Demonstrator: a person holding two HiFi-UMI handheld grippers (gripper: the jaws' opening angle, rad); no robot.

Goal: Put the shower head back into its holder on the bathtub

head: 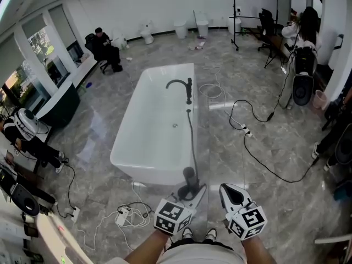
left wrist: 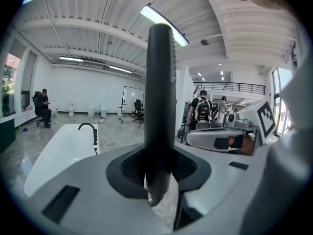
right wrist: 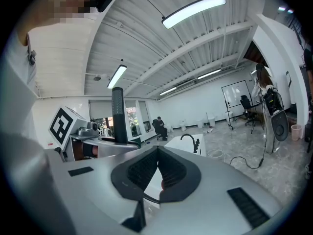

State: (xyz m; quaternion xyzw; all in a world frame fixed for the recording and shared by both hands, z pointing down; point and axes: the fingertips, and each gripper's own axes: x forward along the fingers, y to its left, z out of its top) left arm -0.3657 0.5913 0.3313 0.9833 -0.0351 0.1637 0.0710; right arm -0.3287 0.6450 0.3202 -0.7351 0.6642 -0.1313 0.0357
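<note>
The black shower head (head: 189, 176) stands upright between the jaws of my left gripper (head: 188, 191), which is shut on its handle (left wrist: 160, 106). Its black hose (head: 192, 142) runs along the right rim of the white bathtub (head: 137, 142) to the black faucet (head: 181, 87) at the far end. The faucet (left wrist: 91, 132) also shows far off in the left gripper view. My right gripper (head: 227, 191) hangs beside the left one, near the tub's near end. Its jaws (right wrist: 157, 173) are shut with nothing between them. The shower head (right wrist: 118, 114) shows in that view's left.
Cables and a power strip (head: 122, 216) lie on the marble floor by the tub's near left corner. A long black cable (head: 258, 153) crosses the floor at right. A person sits on a chair (head: 104, 48) at the far left. A whiteboard (head: 254, 10) stands at the back.
</note>
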